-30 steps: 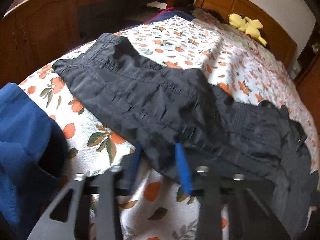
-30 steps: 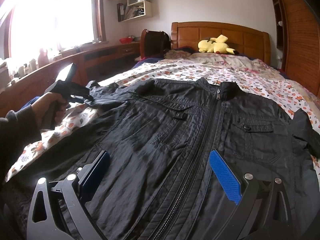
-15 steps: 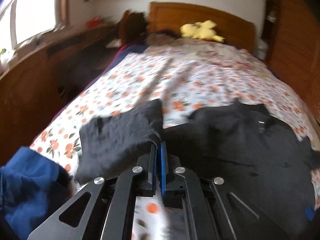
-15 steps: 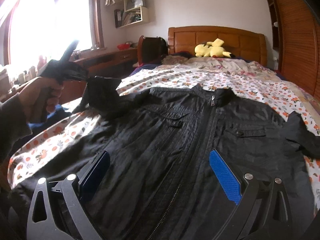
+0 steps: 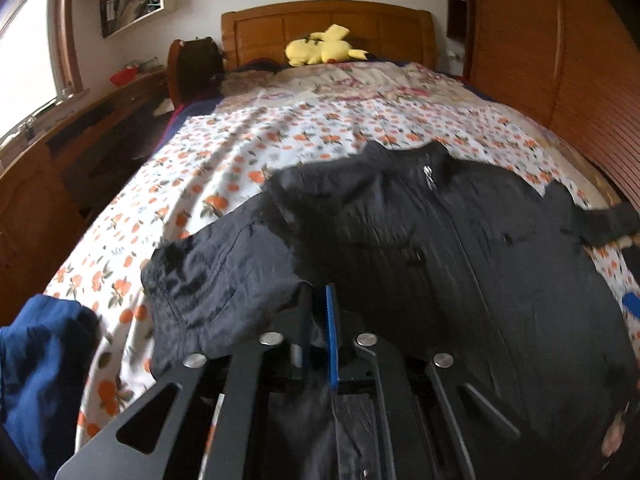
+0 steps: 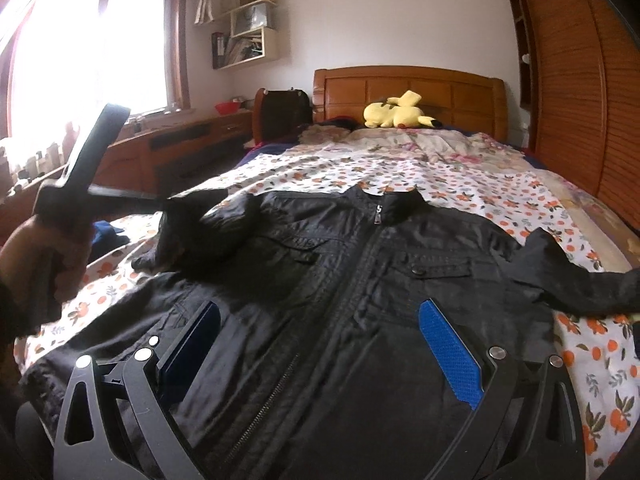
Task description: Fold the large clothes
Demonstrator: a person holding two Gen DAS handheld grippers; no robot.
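Note:
A black zip jacket [image 6: 360,280] lies face up on the flowered bed sheet [image 6: 460,184], collar toward the headboard. My left gripper [image 5: 318,300] pinches the jacket's left sleeve [image 5: 224,272] and holds it lifted over the jacket's left side. Its jaws are opening slightly, with the fabric still between them. In the right wrist view a hand [image 6: 40,248] carries that left gripper [image 6: 160,199], and the sleeve [image 6: 188,232] hangs from its tip. My right gripper [image 6: 320,340] hovers open over the jacket's lower front, gripping nothing. The other sleeve [image 6: 580,276] stretches out to the right.
A yellow plush toy [image 6: 396,112] rests by the wooden headboard [image 6: 408,84]. A blue garment [image 5: 40,380] lies at the bed's near left corner. A wooden desk [image 6: 180,148] runs along the left under the window. A slatted wardrobe [image 6: 580,100] stands close on the right.
My left gripper closed on the left sleeve, lifted it off the sheet and carried it rightward over the jacket, rolling as it went. My right gripper rose a little and stayed open.

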